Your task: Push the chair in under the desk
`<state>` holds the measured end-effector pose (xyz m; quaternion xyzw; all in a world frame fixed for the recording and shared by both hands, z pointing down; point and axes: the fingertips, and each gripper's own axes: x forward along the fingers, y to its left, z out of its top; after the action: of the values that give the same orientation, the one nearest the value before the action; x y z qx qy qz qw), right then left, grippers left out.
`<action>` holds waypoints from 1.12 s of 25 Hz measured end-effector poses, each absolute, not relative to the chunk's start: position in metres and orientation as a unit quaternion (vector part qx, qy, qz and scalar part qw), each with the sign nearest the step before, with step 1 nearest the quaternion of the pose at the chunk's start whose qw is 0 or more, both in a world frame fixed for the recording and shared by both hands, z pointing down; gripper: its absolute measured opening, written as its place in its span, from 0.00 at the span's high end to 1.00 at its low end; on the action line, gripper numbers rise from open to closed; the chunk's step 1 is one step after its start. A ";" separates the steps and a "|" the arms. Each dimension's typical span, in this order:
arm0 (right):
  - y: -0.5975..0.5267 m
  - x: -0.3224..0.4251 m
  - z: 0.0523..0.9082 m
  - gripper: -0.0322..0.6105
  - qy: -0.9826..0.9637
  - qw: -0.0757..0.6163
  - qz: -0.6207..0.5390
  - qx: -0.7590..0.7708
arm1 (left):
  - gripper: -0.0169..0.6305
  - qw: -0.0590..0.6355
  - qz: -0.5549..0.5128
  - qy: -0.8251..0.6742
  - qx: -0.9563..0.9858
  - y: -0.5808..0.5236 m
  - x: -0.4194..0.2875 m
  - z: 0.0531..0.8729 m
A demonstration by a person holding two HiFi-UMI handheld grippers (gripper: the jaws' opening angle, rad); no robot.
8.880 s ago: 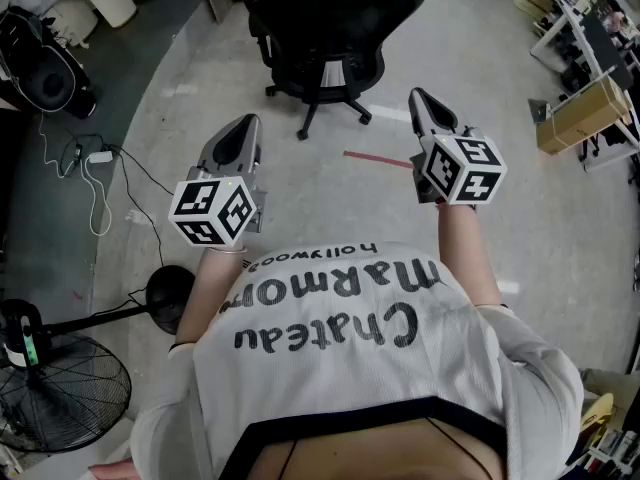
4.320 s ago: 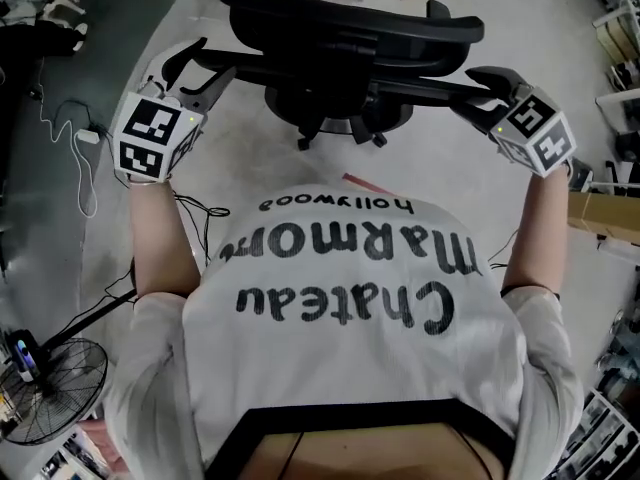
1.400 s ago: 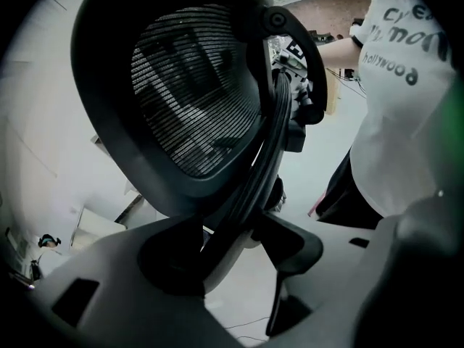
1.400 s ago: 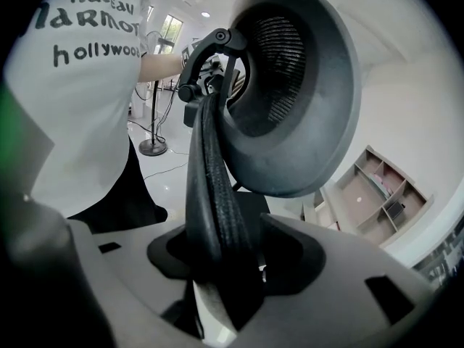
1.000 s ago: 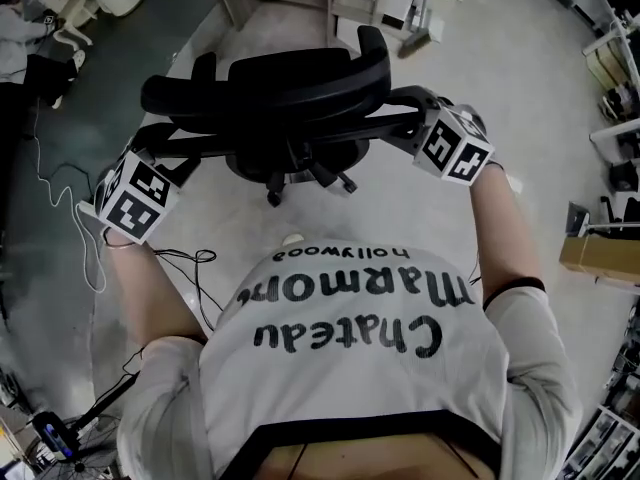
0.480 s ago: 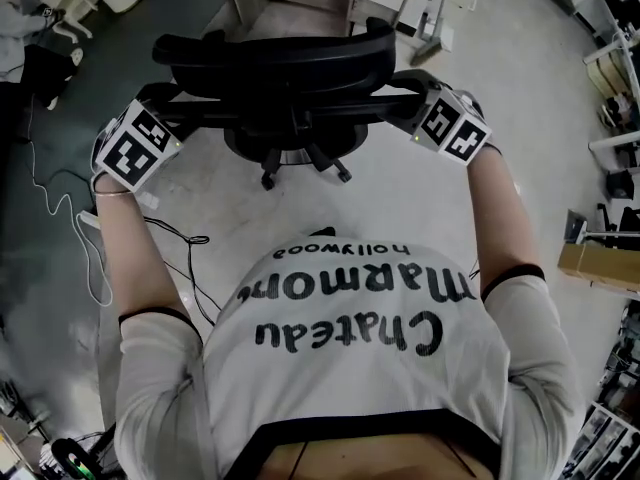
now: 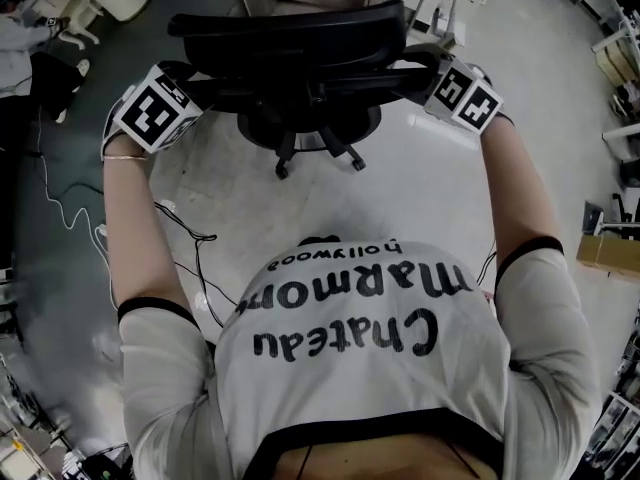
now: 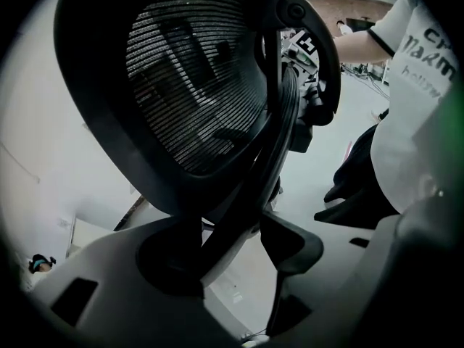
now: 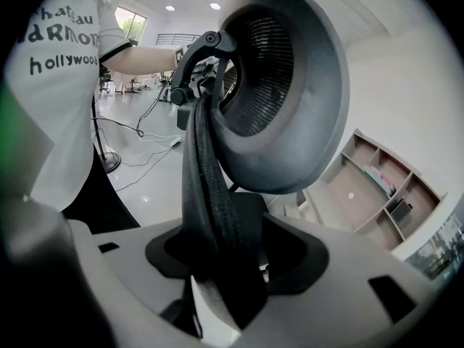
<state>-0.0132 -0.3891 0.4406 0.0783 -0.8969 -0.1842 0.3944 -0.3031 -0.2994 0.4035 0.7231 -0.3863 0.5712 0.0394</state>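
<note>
Though the jaws of the right gripper (image 9: 228, 263) have just eased wider, it and the left gripper (image 8: 217, 259) both pinch the black mesh-backed office chair (image 7: 290, 33) by its backrest.

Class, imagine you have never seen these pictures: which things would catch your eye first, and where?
The black mesh-backed office chair fills the top of the head view. The left gripper and the right gripper straddle its backrest's two side edges; the right gripper's jaws have just been opening, the edge between them. Below, the person's white printed shirt takes up the lower half.
</note>
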 end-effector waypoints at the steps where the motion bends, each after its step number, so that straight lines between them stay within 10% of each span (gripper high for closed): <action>1: -0.394 -0.015 0.440 0.57 -0.897 0.396 -0.181 0.078 | 0.58 0.039 0.573 -0.387 0.721 -0.304 -0.305 0.403; 28: -0.507 -0.045 0.434 0.56 -0.910 0.361 -0.204 0.024 | 0.59 0.102 0.564 -0.419 0.704 -0.381 -0.320 0.401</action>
<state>-0.0449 -0.5070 0.4337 0.0240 -0.9098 -0.2036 0.3609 -0.3199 -0.3806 0.4011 0.7039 -0.4193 0.5642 0.1024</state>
